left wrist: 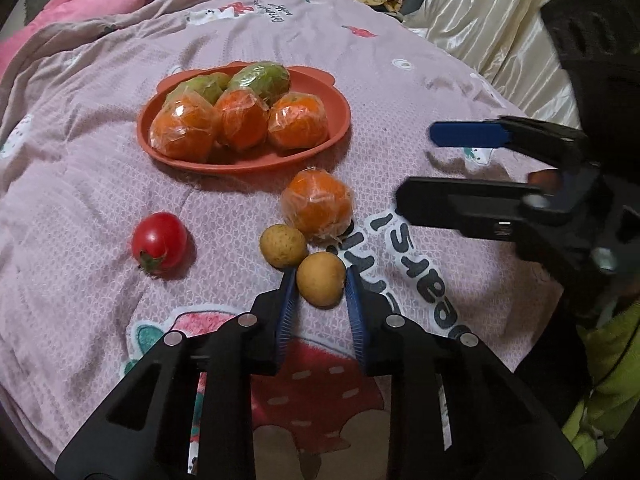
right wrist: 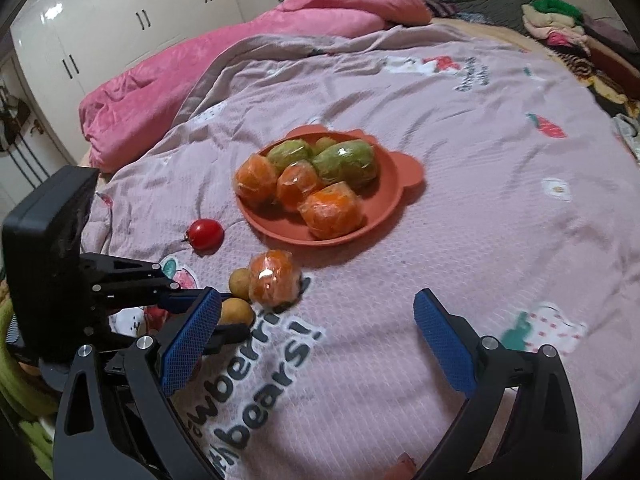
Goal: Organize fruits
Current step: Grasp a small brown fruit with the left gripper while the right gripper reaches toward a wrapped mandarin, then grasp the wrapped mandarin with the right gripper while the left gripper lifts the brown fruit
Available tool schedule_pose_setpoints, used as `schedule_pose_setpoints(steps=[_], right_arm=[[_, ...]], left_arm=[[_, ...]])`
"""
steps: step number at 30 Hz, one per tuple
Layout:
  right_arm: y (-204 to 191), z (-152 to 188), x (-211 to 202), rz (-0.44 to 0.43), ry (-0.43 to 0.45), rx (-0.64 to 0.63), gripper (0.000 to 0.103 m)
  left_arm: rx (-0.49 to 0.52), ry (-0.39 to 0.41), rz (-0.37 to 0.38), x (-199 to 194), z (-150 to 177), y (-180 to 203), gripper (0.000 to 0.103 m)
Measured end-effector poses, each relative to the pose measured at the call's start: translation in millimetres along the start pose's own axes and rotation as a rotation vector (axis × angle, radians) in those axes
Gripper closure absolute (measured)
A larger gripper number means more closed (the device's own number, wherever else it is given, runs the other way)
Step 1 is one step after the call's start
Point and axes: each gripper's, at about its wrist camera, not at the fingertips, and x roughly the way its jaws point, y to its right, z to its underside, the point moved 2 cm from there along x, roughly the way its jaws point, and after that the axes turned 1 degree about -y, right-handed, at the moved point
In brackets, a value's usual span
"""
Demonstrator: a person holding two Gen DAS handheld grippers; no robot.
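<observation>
An orange plate (left wrist: 320, 96) (right wrist: 396, 184) on the bed holds three wrapped oranges and wrapped green fruits. On the blanket lie a wrapped orange (left wrist: 318, 204) (right wrist: 274, 278), a red tomato (left wrist: 159, 242) (right wrist: 206, 233) and two small tan round fruits. My left gripper (left wrist: 321, 276) (right wrist: 224, 318) has its blue pads on either side of the nearer tan fruit (left wrist: 321, 279) (right wrist: 237, 312), close to it; whether they press it is unclear. The other tan fruit (left wrist: 283, 246) (right wrist: 240, 282) lies just beyond. My right gripper (right wrist: 316, 316) (left wrist: 416, 168) is open and empty, to the right of the loose fruits.
The pink patterned blanket (right wrist: 460, 240) covers the bed. A bright pink duvet (right wrist: 240, 64) is bunched at the far left. Folded clothes (right wrist: 560, 24) lie at the far right. White wardrobes (right wrist: 120, 12) stand behind.
</observation>
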Motion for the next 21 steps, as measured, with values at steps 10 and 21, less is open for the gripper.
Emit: schedule_pose_setpoints(steps=[10, 21], right_arm=[[-15.6, -2.4, 37.7, -0.074, -0.07, -0.014, 0.041], [-22.0, -7.8, 47.1, -0.11, -0.078, -0.023, 0.069]], left_arm=[[-0.042, 0.005, 0.023, -18.3, 6.7, -17.2, 0.085], [-0.073, 0.053, 0.038, -35.9, 3.1, -25.0, 0.085]])
